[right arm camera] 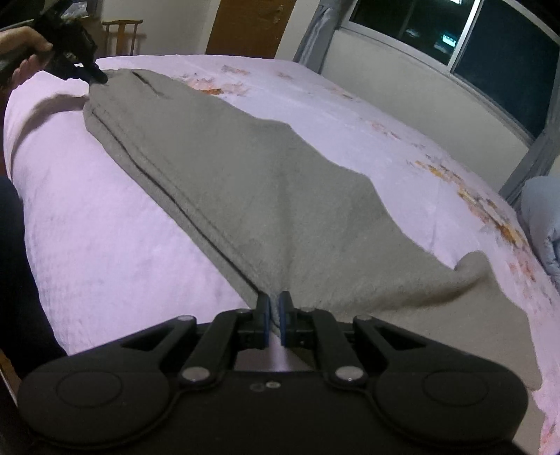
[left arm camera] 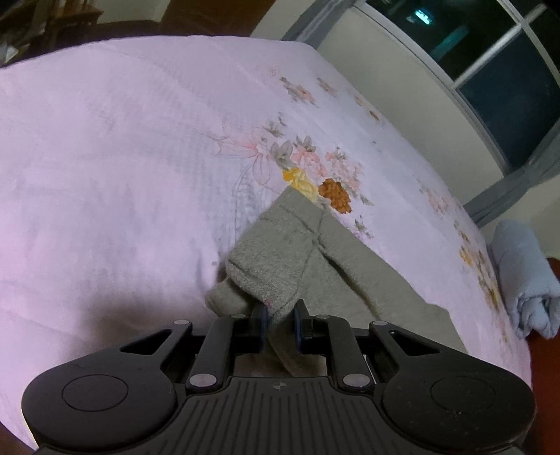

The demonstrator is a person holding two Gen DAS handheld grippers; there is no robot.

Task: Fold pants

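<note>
Grey fleece pants lie stretched across the pink floral bedspread. My right gripper is shut on the near edge of the pants and lifts the cloth into a ridge. My left gripper is shut on the far end of the pants, near a pocket seam. In the right wrist view the left gripper shows at the far top left, held by a hand, gripping that end of the pants. A loose fold of the pants lies to the right.
A rolled light-blue cloth lies at the bed's right edge, also in the right wrist view. A window with grey curtains runs along the far wall. A wooden chair and a door stand beyond the bed.
</note>
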